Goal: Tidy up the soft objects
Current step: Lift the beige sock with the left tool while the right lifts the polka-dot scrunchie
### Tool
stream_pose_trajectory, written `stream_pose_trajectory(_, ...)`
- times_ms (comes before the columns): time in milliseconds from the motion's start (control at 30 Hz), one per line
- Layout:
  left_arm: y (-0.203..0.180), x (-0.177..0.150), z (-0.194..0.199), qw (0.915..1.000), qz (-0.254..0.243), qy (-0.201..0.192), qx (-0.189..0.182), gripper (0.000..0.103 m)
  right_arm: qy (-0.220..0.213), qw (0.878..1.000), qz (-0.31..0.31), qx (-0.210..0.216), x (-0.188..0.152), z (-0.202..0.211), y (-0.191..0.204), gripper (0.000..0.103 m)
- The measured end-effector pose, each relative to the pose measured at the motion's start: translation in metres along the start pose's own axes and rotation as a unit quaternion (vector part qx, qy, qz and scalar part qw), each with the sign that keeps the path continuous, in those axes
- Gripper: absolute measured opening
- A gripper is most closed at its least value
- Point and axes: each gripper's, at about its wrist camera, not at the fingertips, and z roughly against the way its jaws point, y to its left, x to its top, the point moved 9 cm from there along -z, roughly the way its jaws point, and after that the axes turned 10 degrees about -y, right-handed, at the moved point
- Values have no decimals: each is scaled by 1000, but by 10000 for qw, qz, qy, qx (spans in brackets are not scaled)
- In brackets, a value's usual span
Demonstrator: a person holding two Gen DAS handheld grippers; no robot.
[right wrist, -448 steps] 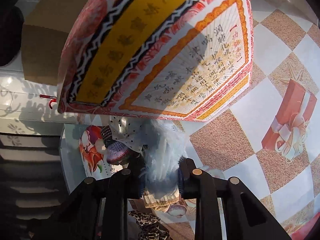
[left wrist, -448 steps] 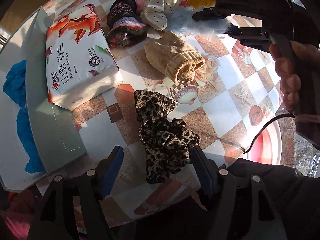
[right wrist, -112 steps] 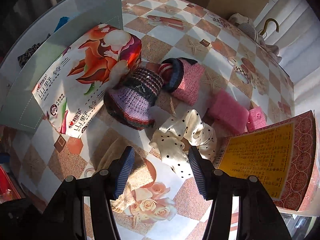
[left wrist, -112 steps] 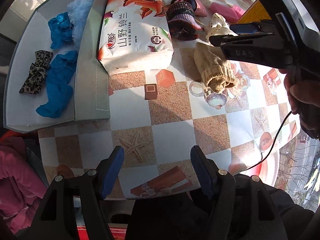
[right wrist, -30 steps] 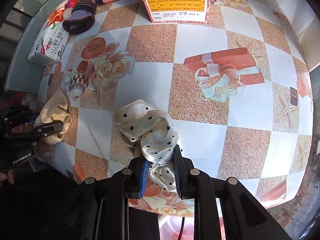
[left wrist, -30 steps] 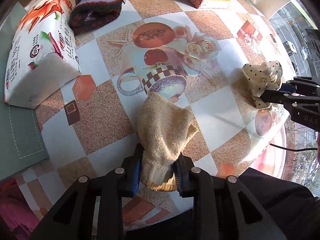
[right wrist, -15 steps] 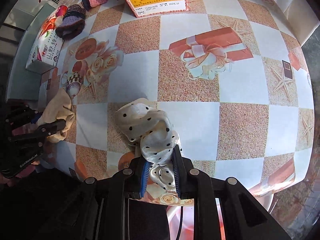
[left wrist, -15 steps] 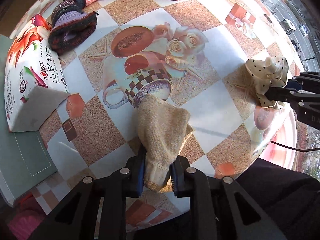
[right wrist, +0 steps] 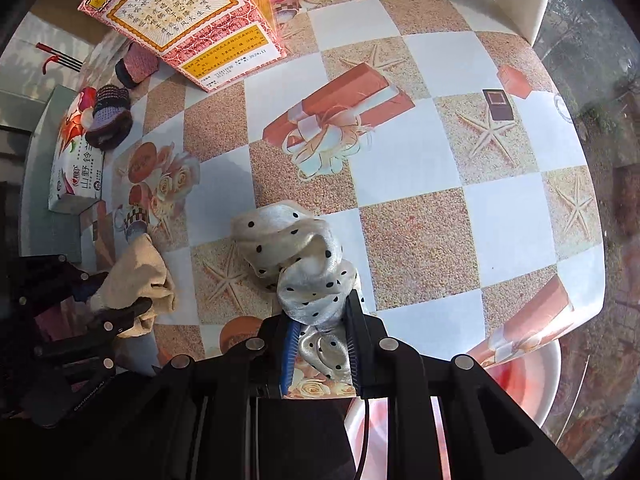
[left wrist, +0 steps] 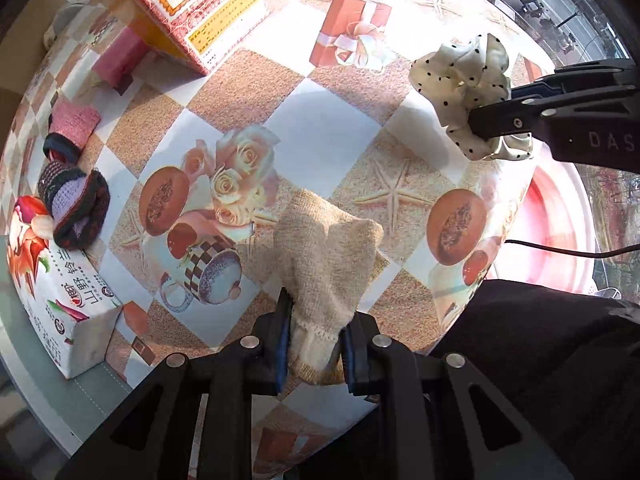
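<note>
above the checked tablecloth [left wrist: 320,128], carrying two soft things
left gripper [left wrist: 314,346] clenching beige sock [left wrist: 324,252], right gripper [right wrist: 320,344] clenching dotted scrunchie [right wrist: 296,256]; keeping both pinched, lifted clear of tablecloth.

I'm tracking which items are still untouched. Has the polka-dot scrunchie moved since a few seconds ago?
Yes. The polka-dot scrunchie, earlier beside the red and yellow box, is now clamped in the right gripper well away from it, near the table edge.

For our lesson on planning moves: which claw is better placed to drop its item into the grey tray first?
Left, probably. The left claw grips the beige sock nearer the grey tray; the right claw, holding the polka-dot scrunchie, is farther away.
</note>
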Motion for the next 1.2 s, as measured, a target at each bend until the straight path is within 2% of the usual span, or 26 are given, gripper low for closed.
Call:
stream_pose_trajectory(167,-18,57,25,9974,-600,-401,20,23,-348,9964,-708,-296,22,25,-34,23)
stream_pose_trajectory(233,-21,96,41,9956,-622,-707,-3,23,-660,9937,-778,-453,39,43,-43,23)
stream_pose_trajectory(367,7,156,83,9901,-97,-1401,-30,23,-1349,9855,-789,-663,85,86,-47,23)
stream_pose_trajectory(533,75,188,129,9777,817,-1923,193,23,-1908,9778,-634,-587,145,127,-23,23)
stream_pose_trajectory(667,133,171,145,9677,1456,-2002,473,23,-2126,9745,-613,-361,182,141,9,23)
stream_pose_trajectory(833,192,135,154,9524,2214,-1894,892,23,-2154,9763,-162,-165,206,143,62,23)
stream_pose_trajectory(1067,245,79,154,9337,2843,-1774,1263,23,-1927,9809,254,115,205,127,127,23)
stream_pose_trajectory(1200,258,47,147,9247,3171,-1675,1280,23,-1744,9829,539,244,193,112,164,23)
